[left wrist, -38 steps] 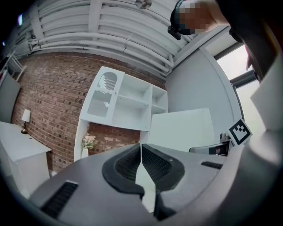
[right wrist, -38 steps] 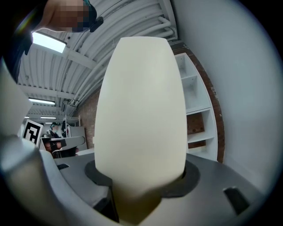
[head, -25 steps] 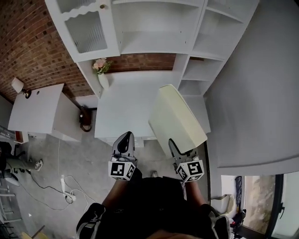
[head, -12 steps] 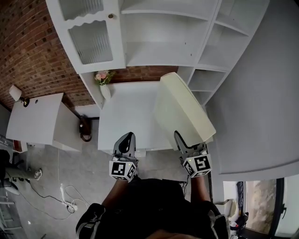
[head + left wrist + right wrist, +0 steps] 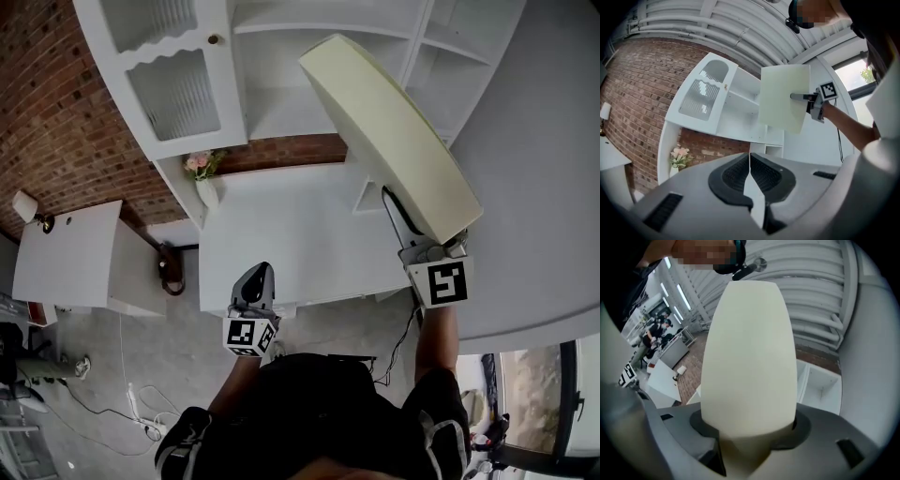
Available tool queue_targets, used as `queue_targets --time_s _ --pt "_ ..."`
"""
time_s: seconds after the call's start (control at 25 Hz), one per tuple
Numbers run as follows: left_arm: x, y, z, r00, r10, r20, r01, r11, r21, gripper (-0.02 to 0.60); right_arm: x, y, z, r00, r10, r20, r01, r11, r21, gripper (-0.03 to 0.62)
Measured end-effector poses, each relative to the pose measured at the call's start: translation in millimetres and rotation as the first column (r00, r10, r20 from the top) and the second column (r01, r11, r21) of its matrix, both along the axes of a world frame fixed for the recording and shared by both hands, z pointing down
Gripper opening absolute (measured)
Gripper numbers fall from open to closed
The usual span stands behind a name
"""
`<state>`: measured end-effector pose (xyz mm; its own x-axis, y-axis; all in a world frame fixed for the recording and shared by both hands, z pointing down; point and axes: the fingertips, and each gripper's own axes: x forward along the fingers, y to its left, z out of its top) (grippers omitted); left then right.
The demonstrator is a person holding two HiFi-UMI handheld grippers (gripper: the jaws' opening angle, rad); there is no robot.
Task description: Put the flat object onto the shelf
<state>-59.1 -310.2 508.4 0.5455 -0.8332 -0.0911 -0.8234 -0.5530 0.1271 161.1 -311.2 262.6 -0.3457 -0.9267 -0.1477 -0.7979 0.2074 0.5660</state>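
The flat object point(image 5: 389, 136) is a cream board with rounded corners, tilted up in front of the white shelf unit point(image 5: 309, 84). My right gripper point(image 5: 405, 223) is shut on its lower edge, raised to the right of the desk. In the right gripper view the board point(image 5: 750, 352) rises from between the jaws and hides most of what lies ahead. My left gripper point(image 5: 255, 284) hangs low at the desk's front edge, shut and empty. From the left gripper view point(image 5: 749, 164) the board point(image 5: 784, 98) shows in front of the shelves point(image 5: 740, 101).
A white desk point(image 5: 281, 244) stands below the shelves, with a vase of pink flowers point(image 5: 204, 169) at its back left. A glass-fronted cabinet door point(image 5: 169, 66) is at upper left. A white side table point(image 5: 66, 248) stands left; cables point(image 5: 131, 403) lie on the floor.
My right gripper has lifted the board up and further toward the shelves. The left gripper has stayed at the desk's front edge.
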Motion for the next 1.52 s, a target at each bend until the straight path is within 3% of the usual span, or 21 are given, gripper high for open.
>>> queue_targets --time_s 0.16,0.52,0.68,0.84,1.0,1.08,1.36,1.52 --pt "1 -2 -1 1.0 0.013 -0.002 -0.013 1.0 0.0 0.017 1 -13 -63 0.984 0.096 -0.152 -0.08 0.991 0.108 0.278" --pt "-11 -1 1 1.0 0.005 -0.014 -0.005 1.0 -0.007 0.017 -14 -47 -152 0.901 0.291 -0.322 -0.193 0.933 0.303 0.278" --pt "-14 1 1 1.0 0.003 -0.025 -0.004 1.0 -0.005 0.017 -24 -88 -163 0.79 0.359 -0.496 -0.179 0.91 0.374 0.278" --pt "-15 3 1 1.0 0.008 -0.029 -0.008 1.0 -0.007 0.017 -20 -139 -147 0.689 0.393 -0.608 -0.234 0.916 0.327 0.278" --pt "-17 0 0 1.0 0.012 -0.028 -0.012 1.0 -0.005 0.017 -18 -179 -131 0.541 0.431 -0.722 -0.3 0.901 0.313 0.279" --pt "-19 -2 1 0.999 0.009 -0.031 -0.009 1.0 -0.008 0.017 -20 -195 -124 0.488 0.435 -0.757 -0.318 0.896 0.309 0.281" --pt "-24 -11 6 1.0 0.005 -0.026 -0.006 1.0 -0.027 0.017 -26 -249 -123 0.474 0.405 -0.782 -0.346 0.902 0.257 0.29" --pt "-25 -18 6 1.0 0.006 -0.023 -0.007 1.0 -0.029 0.017 -28 -289 -113 0.475 0.357 -0.804 -0.38 0.907 0.179 0.322"
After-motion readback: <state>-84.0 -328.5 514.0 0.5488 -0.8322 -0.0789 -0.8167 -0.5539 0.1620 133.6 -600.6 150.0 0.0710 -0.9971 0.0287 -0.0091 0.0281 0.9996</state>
